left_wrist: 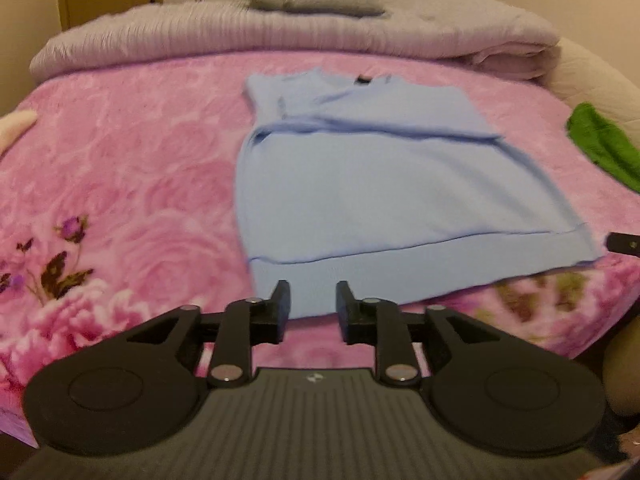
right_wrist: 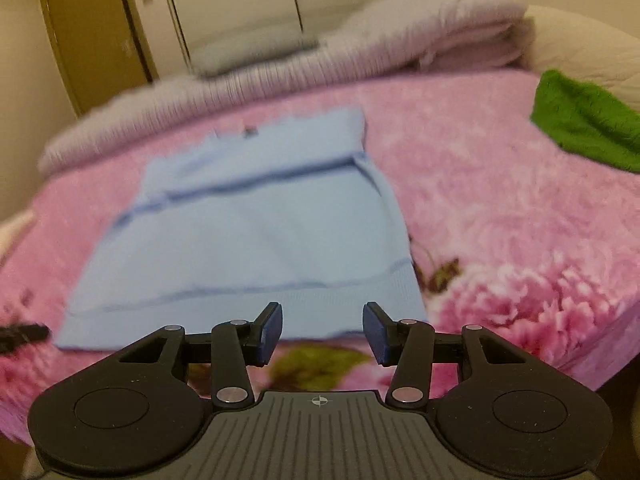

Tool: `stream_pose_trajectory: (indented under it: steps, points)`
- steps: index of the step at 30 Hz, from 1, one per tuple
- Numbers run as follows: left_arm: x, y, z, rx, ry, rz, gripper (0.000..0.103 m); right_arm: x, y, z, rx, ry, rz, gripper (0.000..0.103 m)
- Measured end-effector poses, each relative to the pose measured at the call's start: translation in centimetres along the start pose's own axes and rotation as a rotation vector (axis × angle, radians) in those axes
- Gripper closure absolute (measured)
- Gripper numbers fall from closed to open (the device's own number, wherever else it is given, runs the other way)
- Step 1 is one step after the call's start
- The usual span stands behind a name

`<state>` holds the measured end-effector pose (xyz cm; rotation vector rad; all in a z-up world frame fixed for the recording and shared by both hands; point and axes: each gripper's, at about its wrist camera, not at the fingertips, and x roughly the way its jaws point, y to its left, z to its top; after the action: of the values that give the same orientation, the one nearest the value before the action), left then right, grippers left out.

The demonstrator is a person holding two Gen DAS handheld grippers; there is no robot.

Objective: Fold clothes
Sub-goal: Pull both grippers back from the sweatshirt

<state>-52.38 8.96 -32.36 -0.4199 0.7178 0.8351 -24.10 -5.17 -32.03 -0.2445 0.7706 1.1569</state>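
Sweater (left_wrist: 360, 184) flat on the pink floral blanket (left_wrist: 120, 160), sleeves tucked across.
Left gripper (left_wrist: 310, 304) and right gripper (right_wrist: 322, 330) hover parted, empty, at its hem, likely for folding.

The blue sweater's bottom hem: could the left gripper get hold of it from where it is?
Probably yes. The left gripper is open just short of the blue sweater, whose bottom hem lies flat with nothing between them.

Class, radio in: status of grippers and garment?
Left gripper open, empty. Right gripper open, empty. Blue top flat, sleeves folded in. Green cloth apart, not obstructing.
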Motion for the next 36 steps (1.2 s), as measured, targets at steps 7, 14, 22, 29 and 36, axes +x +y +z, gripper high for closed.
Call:
stream_pose_trajectory:
  steps: [7,14,22,29,36]
  points:
    - [-4.1,-3.1,-1.7,0.012,-0.027,0.005,0.077,-4.2,1.6,-1.4,-0.006,-0.048,0.015,0.054]
    - [-7.1,-4.8,-3.0,0.038,-0.054,0.043,0.075,-7.7,1.6,-2.6,0.001,-0.090,0.010,0.054]
    - [-9.1,-5.5,-3.3,0.067,-0.085,0.056,0.074,-10.0,1.2,-3.4,0.016,-0.120,0.010,0.054]
    - [-8.4,-4.8,-3.0,0.054,-0.079,0.065,0.073,-9.7,1.2,-3.1,0.020,-0.120,0.013,0.054]
    - [-5.2,-1.6,-3.9,-0.069,-0.060,-0.010,0.072,-7.3,0.7,-3.3,0.030,-0.062,-0.004,0.054]
